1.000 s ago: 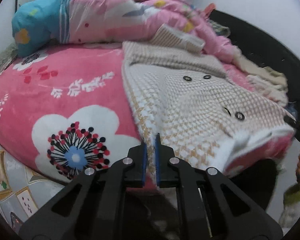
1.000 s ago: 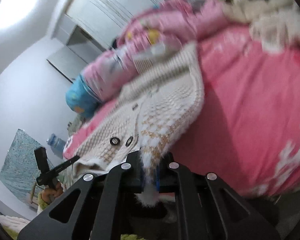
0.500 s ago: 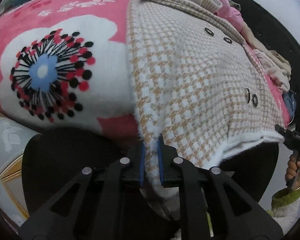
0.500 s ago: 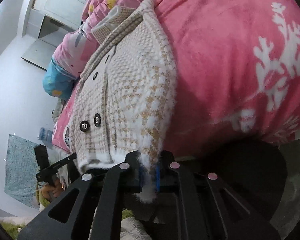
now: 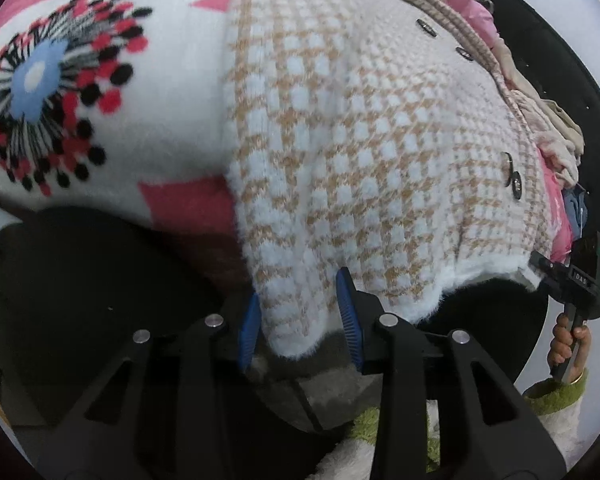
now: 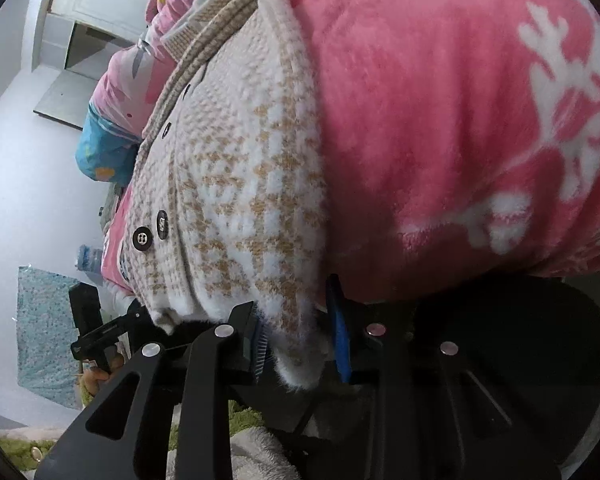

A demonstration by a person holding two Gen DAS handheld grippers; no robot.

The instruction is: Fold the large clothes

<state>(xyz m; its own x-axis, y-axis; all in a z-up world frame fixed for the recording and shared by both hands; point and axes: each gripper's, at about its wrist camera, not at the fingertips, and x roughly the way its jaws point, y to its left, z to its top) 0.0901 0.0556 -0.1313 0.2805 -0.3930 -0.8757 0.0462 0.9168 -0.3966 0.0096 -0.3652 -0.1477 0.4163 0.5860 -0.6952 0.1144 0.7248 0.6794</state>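
Bedroom; the bed carries a pink flowered blanket, with bundled bedding at its far end. My coat, a cream-and-tan checked knit with dark buttons, lies spread flat on the blanket, collar toward the bedding, hem hanging just over the near edge of the bed.

Left tool: jaws opening, one hem corner hanging loose between the blue pads, which no longer press it. Right tool: jaws opening too, the other hem corner sitting between them, ungripped as far as I can see.

Judgement: laying-out step looks finished, the coat flat and front up. No fold is visible yet in the body. Sleeves not clearly visible from either view. All folding proper appears to remain.
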